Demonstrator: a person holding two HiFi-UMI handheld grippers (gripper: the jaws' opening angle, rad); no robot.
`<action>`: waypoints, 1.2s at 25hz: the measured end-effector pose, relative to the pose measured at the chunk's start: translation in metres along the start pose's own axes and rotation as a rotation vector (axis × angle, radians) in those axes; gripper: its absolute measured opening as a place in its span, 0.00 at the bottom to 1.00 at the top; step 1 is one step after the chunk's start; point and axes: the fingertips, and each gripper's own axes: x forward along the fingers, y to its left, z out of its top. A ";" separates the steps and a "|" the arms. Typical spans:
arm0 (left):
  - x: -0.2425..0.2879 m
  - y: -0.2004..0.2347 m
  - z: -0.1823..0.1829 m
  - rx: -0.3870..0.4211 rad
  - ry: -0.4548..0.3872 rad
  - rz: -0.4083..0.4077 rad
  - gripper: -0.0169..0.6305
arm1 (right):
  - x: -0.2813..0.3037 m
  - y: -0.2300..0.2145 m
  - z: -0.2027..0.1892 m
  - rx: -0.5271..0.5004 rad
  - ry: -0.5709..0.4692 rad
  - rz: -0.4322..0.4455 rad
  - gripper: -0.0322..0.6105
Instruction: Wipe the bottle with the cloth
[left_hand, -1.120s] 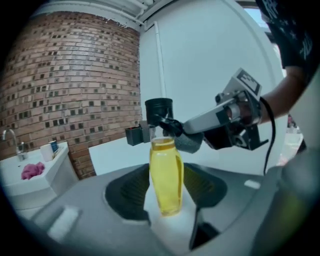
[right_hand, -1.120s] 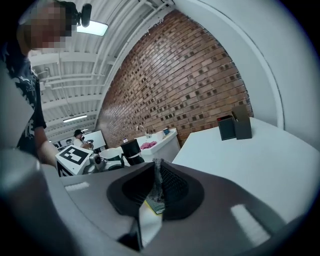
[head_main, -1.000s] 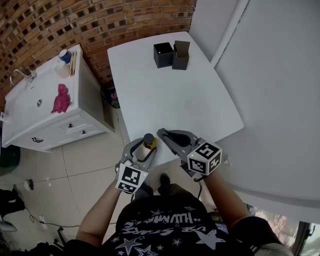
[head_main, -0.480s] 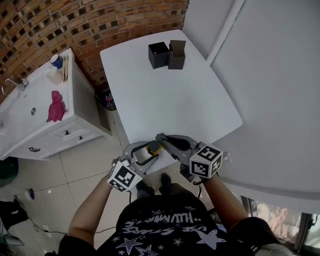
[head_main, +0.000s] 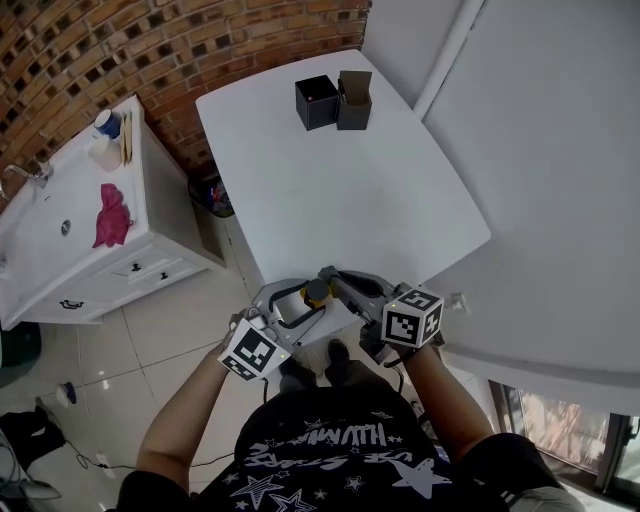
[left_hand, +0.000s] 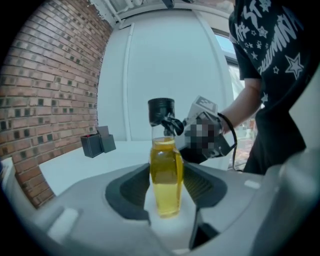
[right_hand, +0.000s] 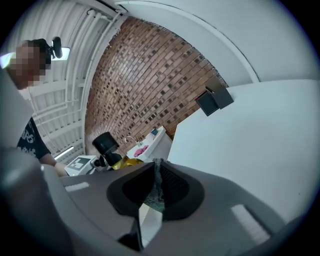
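Item: bottle (left_hand: 166, 175). Clear body, slim and upright, roughly two-thirds full of yellow liquid. Clear neck above the liquid line, round black cap (left_hand: 161, 109).
Location: off the bench (head_main: 340, 190), held at its near edge, close to the near left corner.
Left tool (head_main: 300, 303): both pads pressed on the lower body of the bottle, one on each side.
Right tool (head_main: 335, 280): jaws nearly together, pinching a thin grey-green cloth (right_hand: 155, 189). Its tip is just beside the bottle's neck; contact cannot be told.
Also on bench: two black boxes (head_main: 316, 102), far edge.
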 end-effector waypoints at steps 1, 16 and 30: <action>0.000 0.000 0.000 0.001 0.000 -0.008 0.35 | 0.001 -0.002 -0.003 0.005 0.002 -0.006 0.11; 0.001 -0.001 -0.001 -0.014 0.004 -0.058 0.35 | 0.019 -0.044 -0.049 0.050 0.102 -0.105 0.11; -0.032 0.010 -0.014 -0.144 0.041 0.255 0.36 | 0.000 -0.042 -0.028 0.014 0.049 -0.124 0.11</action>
